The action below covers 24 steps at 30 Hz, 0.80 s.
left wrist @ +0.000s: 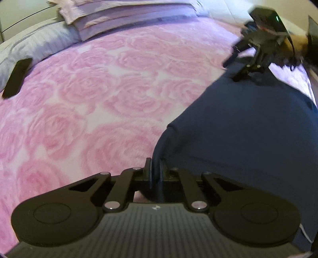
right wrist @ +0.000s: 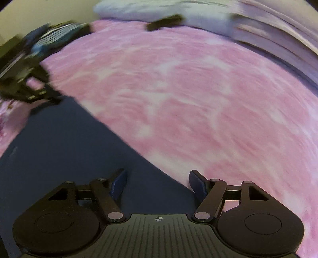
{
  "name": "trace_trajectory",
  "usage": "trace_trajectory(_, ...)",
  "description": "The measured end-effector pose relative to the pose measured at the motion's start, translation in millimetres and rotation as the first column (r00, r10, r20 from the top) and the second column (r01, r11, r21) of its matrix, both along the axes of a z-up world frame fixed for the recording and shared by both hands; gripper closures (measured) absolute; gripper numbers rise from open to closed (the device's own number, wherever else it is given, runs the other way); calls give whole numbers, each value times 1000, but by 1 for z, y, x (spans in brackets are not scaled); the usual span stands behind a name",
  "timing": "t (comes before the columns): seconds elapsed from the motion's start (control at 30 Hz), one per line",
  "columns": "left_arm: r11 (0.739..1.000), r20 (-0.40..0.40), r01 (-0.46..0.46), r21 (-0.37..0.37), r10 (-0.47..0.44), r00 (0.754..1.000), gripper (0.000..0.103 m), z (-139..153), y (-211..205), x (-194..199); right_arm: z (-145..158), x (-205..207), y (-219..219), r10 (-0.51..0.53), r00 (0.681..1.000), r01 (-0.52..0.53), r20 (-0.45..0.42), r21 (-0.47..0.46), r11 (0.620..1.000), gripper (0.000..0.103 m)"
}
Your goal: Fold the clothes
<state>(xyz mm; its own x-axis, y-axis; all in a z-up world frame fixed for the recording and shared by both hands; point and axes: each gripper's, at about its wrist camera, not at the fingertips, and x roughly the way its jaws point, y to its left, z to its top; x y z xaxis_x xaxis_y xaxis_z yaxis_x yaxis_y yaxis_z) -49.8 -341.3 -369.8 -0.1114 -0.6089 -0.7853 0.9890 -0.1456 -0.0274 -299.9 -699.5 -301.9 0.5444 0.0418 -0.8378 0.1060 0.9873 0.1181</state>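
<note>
Navy garment (left wrist: 248,123) is lying flat on the bed (left wrist: 99,99), over a pink rose-print blanket; it is looking soft, limp and light, so it is likely draping and sagging from any held point, not slippery, not fragile. Best hold, by my judgement: edges or corners, pinching a fold of cloth rather than the flat middle. Left hand-held gripper (left wrist: 156,170) is pinching a bunched ridge of the navy cloth, jaws pressed together on it; in the left wrist view the garment is spreading from the fingertips out toward 1–3 o'clock, with its edge running up toward 1 o'clock. Right hand-held gripper (right wrist: 158,183) is standing spread, nothing between the pads; in the right wrist view the garment is lying under and between the fingers and filling 7–10 o'clock, its straight edge crossing diagonally from 10 o'clock down to the right finger at about 5 o'clock. Right view is motion-blurred. A dark flat object (left wrist: 16,78) is resting by the pillow (left wrist: 39,41) at 10 o'clock, well apart from the garment; stacked folded lilac linens (left wrist: 119,17) are sitting at 12 o'clock.
</note>
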Motion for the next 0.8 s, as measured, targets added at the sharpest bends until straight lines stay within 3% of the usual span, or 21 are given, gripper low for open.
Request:
trace_trajectory(0.17,1000,55,-9,-3,9,998,98,1,4,-7,-5,-47,-24,-133,990,130,52,64,990,34)
trace_trajectory(0.3,999,99,-52,8,51,994,98,4,11,-4,5,-63,-25,-216,975,217,45,-20,976,35)
trace_trajectory(0.4,993,190,-115,26,108,976,103,6,20,-6,19,-74,-16,-256,965,260,48,-98,961,35)
trace_trajectory(0.47,989,166,-150,1,147,975,103,14,32,-3,32,-79,0,-280,958,285,58,-184,941,34)
trace_trajectory(0.53,984,148,-171,-50,177,973,103,27,46,-9,42,-94,15,-306,947,320,98,-200,926,34)
trace_trajectory(0.57,982,134,-171,-75,180,975,103,32,53,-16,46,-102,23,-321,939,340,123,-191,921,34)
trace_trajectory(0.67,978,59,-151,-143,161,985,103,46,68,-41,50,-132,50,-381,899,399,217,-43,916,34)
trace_trajectory(0.8,982,-51,-87,-166,79,996,99,41,75,-83,29,-165,87,-419,882,409,216,92,908,34)
